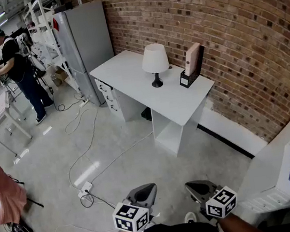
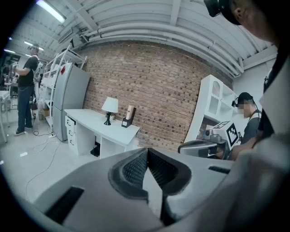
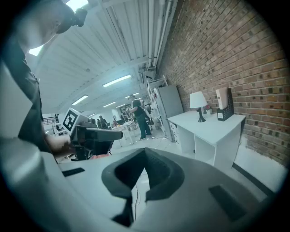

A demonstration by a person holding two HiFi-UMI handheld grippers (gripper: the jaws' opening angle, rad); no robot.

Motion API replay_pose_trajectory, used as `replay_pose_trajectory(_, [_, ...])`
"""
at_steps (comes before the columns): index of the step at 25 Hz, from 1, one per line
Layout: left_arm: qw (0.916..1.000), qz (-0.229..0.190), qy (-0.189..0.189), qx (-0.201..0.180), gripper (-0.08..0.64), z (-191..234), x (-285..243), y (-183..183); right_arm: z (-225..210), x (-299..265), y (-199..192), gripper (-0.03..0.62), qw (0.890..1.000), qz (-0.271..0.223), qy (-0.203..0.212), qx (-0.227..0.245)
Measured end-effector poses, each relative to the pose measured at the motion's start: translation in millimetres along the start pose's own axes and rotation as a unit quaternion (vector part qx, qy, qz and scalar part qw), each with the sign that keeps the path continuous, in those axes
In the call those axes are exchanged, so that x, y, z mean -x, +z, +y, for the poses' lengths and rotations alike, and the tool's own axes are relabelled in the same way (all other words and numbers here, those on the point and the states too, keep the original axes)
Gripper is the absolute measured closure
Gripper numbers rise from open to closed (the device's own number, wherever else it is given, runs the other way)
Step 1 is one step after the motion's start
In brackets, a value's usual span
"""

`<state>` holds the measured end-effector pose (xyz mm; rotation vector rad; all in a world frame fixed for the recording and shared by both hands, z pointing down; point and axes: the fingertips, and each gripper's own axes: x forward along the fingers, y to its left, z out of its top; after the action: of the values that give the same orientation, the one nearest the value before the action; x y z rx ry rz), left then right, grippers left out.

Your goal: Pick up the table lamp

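The table lamp, with a white shade on a black stem and base, stands upright on the white desk against the brick wall. It is far across the floor from both grippers. My left gripper and right gripper hang side by side at the bottom of the head view, both shut with nothing between the jaws. In the left gripper view the lamp is small beyond the shut left gripper. In the right gripper view the lamp stands at the right, past the shut right gripper.
A black holder with a beige box stands just right of the lamp. A grey fridge is left of the desk. Cables and a power strip lie on the floor. A person works at far left; white shelving is at right.
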<state>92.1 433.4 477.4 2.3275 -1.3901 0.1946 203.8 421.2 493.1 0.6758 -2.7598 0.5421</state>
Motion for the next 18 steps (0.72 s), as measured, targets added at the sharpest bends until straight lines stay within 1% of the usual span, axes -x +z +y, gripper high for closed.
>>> replay_pose_trajectory(12, [1.0,-0.003,0.0,0.0,0.555,4.8,-4.1,3.3,-4.4,-5.1,-0.2,0.589,1.0,0.0,-0.002,-0.001])
replay_pose_trajectory(15, [1.0,-0.006,-0.001,0.004,0.555,8.1,-3.5,3.7,-4.7,-7.3,0.5,0.589,1.0,-0.002,-0.007,-0.006])
replay_pose_trajectory(18, [0.9999,-0.008,-0.003,0.008,0.555,13.4,-1.4,4.7,0.2,-13.0,3.2,0.589,1.0,-0.008,-0.001,-0.015])
